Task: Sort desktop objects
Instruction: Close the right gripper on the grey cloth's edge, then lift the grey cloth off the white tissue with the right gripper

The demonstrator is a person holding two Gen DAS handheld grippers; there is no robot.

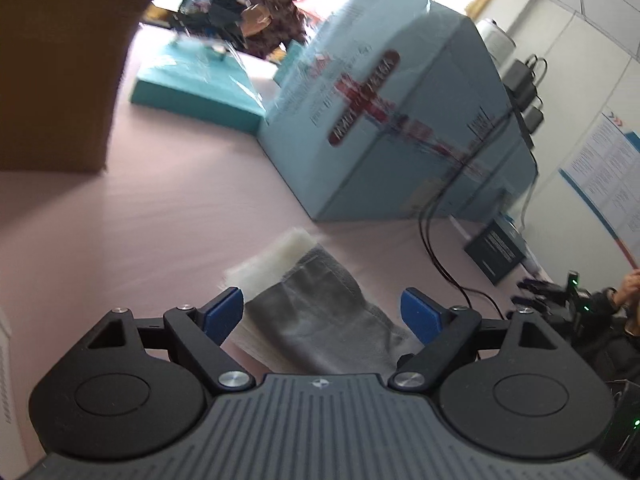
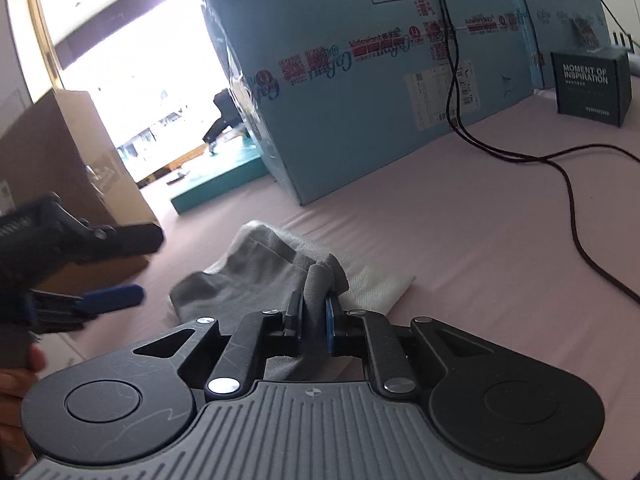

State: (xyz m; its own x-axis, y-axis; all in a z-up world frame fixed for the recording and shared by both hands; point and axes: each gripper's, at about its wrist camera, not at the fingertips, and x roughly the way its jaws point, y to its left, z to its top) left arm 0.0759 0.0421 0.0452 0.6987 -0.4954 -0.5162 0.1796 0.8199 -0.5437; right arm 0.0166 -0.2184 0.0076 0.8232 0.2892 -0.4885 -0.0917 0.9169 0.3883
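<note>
Pink tabletop [image 2: 460,220]: gray cloth [image 2: 256,276] in right gripper [image 2: 316,312].

We see pink table [image 2: 460,216]: grey cloth [image 2: 240,280] over white cloth [image 2: 376,280] bottom centre, big blue box [image 2: 360,120] behind, cable [image 2: 568,184] right, small dark box [image 2: 588,84] upper right, brown box [image 1: 52,80] upper left.

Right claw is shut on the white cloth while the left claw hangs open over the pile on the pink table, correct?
Not quite. The right wrist view shows the right claw shut on a fold of the grey cloth, not the white cloth under it. The left claw is open, as you say.
</note>
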